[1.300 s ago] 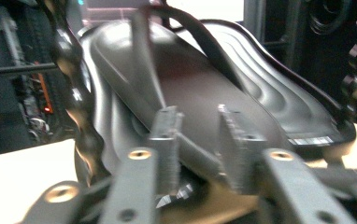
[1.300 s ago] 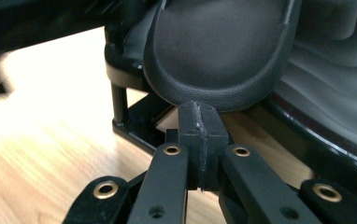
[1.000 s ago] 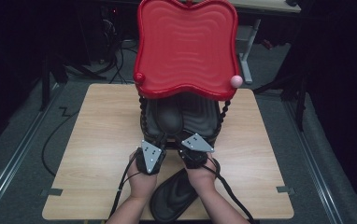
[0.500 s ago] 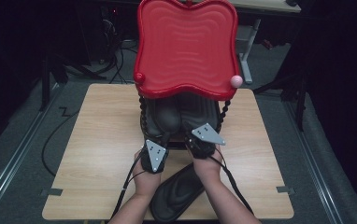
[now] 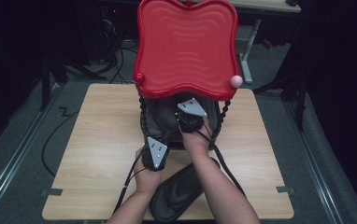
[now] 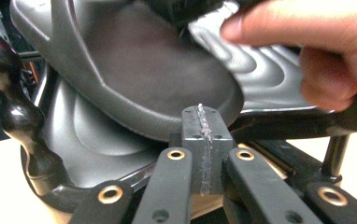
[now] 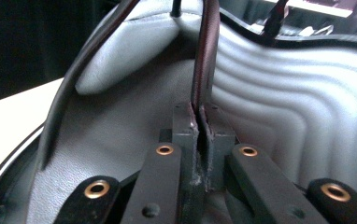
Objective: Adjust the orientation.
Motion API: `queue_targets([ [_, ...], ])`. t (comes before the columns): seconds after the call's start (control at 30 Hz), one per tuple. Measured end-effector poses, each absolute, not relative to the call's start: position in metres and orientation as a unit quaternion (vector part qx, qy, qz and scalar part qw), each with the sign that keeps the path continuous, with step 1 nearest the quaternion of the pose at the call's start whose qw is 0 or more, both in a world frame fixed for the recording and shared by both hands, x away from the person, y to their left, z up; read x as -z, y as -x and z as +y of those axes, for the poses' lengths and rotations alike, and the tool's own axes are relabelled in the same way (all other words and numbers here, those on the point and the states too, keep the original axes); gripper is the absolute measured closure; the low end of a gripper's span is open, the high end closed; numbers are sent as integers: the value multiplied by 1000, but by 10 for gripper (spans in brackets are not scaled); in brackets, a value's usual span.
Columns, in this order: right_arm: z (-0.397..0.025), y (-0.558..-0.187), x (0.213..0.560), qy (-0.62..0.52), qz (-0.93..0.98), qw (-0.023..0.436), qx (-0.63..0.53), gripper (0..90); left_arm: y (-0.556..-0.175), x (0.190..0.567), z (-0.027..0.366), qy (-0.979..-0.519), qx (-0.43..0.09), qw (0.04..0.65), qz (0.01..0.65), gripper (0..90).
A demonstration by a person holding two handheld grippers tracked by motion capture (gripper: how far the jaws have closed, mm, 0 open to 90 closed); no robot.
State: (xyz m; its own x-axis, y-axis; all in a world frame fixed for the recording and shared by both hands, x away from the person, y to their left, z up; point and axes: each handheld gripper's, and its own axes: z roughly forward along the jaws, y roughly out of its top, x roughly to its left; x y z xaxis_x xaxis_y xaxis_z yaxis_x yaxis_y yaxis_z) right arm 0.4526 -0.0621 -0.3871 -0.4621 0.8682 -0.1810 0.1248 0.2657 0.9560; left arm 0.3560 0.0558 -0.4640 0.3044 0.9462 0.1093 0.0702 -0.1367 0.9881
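Right tongs (image 7: 199,122): pressed together on the thin edge of a dark grey insole that stands on edge between the pads; in the high view they sit under the lower rim of the red panel, reaching into the black frame.
Left tongs (image 6: 203,140): pads pressed together with nothing seen between them; in the left gripper view they stand just before the rounded end of the grey insole, and contact with it cannot be told.
Grey insole, held (image 7: 120,88): smooth, padded, dark grey; tilted up inside the frame, its rounded end hanging above the lower grey piece in the left gripper view.
Ribbed grey pad (image 7: 298,116): wavy ridges across its surface, lying in the frame just beside the held insole.
Black frame (image 6: 24,140): glossy, with twisted bead-like side posts; stands on the desk at its far middle.
Red panel (image 5: 186,46): large, glossy, wavy-ribbed, upright above the frame; a red knob at its lower left corner, a pink ball (image 5: 235,81) at its lower right.
Second insole (image 5: 183,189): dark, ridged, lying flat on the desk near its front edge, between the person's forearms.
Desk (image 5: 97,154): pale wood top, with tape marks at its front corners.
Writing, brands, labels: none can be read on any item.
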Motion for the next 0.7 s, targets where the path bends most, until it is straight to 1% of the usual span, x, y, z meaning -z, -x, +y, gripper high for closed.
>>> queue_targets([
  [0.2, -69, -449, 387, -377, 684, 378, -497, 848, -361, 465, 58, -620, -431, 509, 413, 897],
  [0.33, -77, -451, 389, -387, 683, 361, -503, 838, -364, 464, 59, -623, -435, 502, 413, 897],
  [0.47, -78, -446, 390, -381, 687, 362, -502, 844, -371, 462, 66, -617, -430, 495, 436, 897],
  [0.57, -80, -443, 391, -379, 687, 361, -504, 841, -372, 461, 68, -616, -431, 493, 437, 897],
  [0.67, -84, -437, 391, -377, 685, 357, -511, 831, -367, 458, 68, -612, -429, 503, 435, 894],
  [0.7, -88, -430, 392, -379, 683, 353, -515, 827, -360, 456, 64, -609, -430, 516, 421, 888],
])
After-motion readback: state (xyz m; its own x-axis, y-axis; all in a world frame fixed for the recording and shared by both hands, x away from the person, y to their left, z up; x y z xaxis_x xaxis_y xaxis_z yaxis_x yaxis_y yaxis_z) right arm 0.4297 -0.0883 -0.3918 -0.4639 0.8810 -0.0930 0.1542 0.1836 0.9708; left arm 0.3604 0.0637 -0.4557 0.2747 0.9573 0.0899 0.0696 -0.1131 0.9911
